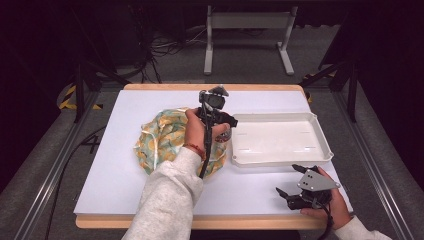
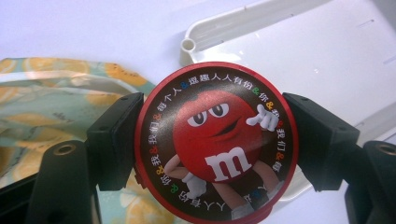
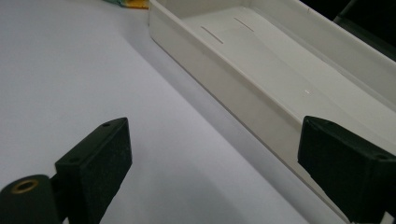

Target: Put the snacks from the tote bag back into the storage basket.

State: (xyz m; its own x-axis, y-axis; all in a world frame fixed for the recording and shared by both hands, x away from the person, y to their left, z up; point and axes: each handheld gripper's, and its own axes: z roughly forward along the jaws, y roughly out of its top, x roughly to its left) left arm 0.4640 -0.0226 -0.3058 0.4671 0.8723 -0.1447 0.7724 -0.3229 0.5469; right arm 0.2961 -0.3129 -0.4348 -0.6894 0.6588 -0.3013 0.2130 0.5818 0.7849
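My left gripper (image 2: 215, 144) is shut on a round red candy tin (image 2: 215, 142) whose lid carries a red cartoon character and a white "m". In the high view that gripper (image 1: 223, 131) hangs between a crumpled lemon-print bag (image 1: 165, 137) and a white tray (image 1: 280, 139), with the tin (image 1: 224, 134) partly hidden by the hand. The bag (image 2: 51, 107) and the tray's corner (image 2: 233, 32) lie beneath the tin. My right gripper (image 1: 288, 181) rests open near the table's front right corner. Its jaws stand wide apart over bare table beside the tray's wall (image 3: 219, 84).
The white table top (image 1: 115, 165) has a wooden rim. A grey metal stand (image 1: 247, 22) and cables lie on the floor beyond the far edge. Metal rails run along both sides of the table.
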